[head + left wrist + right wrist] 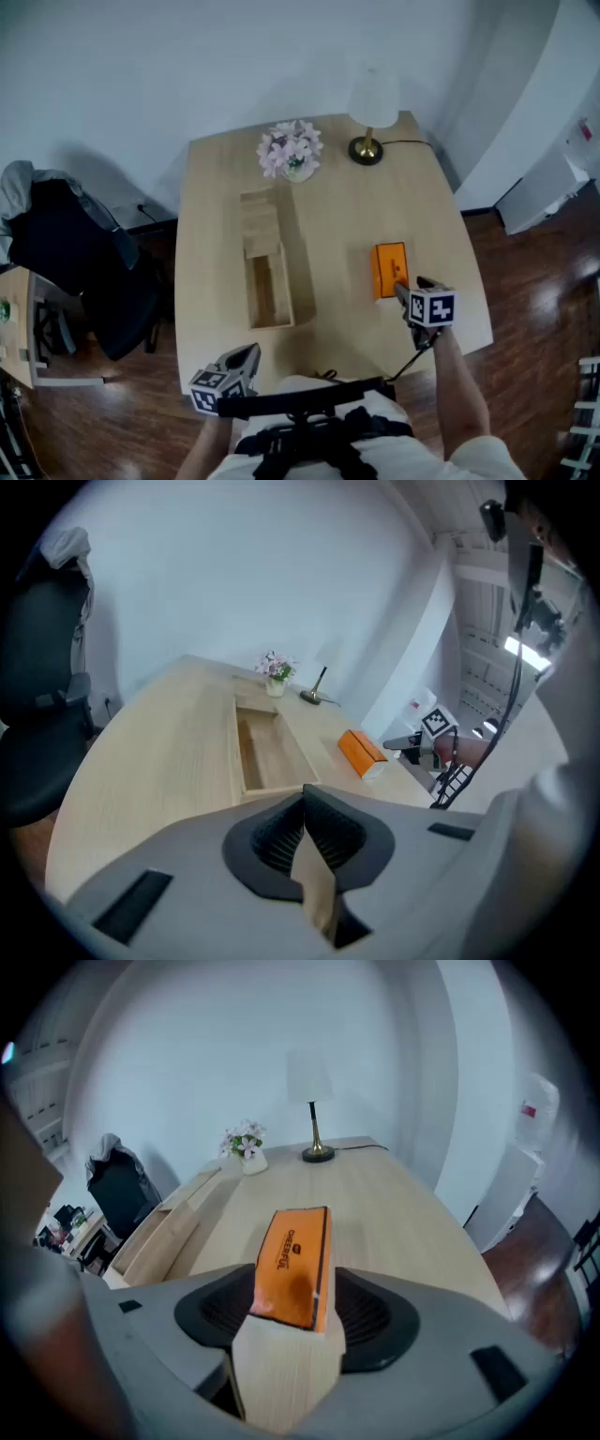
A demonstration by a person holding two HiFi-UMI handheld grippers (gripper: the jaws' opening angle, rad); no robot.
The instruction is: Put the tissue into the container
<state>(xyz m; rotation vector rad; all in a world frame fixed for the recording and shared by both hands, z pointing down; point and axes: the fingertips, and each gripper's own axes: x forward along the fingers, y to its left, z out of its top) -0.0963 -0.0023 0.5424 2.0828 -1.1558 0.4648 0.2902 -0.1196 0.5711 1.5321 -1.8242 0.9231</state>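
An orange tissue box (389, 269) lies flat on the right half of the wooden table (216, 187). My right gripper (401, 289) is at the box's near end. In the right gripper view the box (292, 1265) fills the gap between the jaws (292, 1314), whose pads meet its two sides. The container is a long open wooden box (301, 286) lying lengthwise left of the middle, also seen in the left gripper view (234, 752). My left gripper (249, 353) hovers at the table's front edge, near the container's near end, its jaws (305, 794) shut and empty.
A small pot of pink flowers (292, 150) and a table lamp (372, 112) with its cable stand at the table's far edge. A black chair (84, 267) draped with clothes is at the left. A white cabinet (548, 183) stands at the right.
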